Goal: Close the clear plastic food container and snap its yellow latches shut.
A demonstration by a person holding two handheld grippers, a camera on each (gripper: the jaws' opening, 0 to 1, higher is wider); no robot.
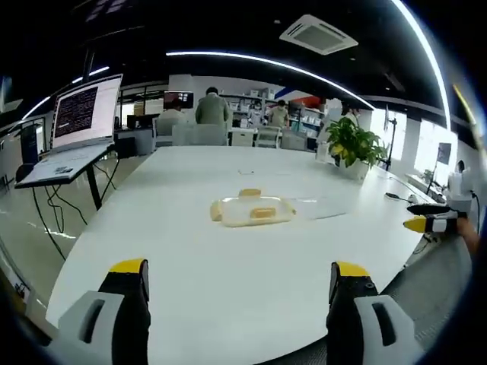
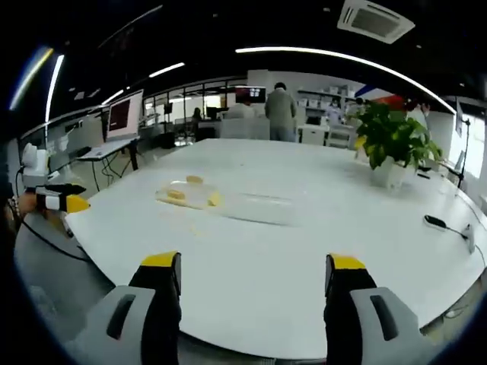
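Clear plastic food container with yellow latches [image 1: 253, 211] is seen lying open near the middle of a large white oval table [image 1: 190, 281], its transparent lid [image 1: 319, 207] folded flat to the right of the base in the left gripper view. The long axis of the opened container is judged to run left to right across that view, the lid end pointing towards a potted green plant [image 1: 354, 144] at the table's far right. The left gripper [image 1: 240, 277] and the right gripper [image 2: 255, 274] are both held with jaws wide apart, clamped on nothing, well short of the container. A slip is thought possible: the light container could be pushed across the smooth tabletop if the lid is swung over with the base unsteadied, and a latch could be missed if the lid is seated askew.
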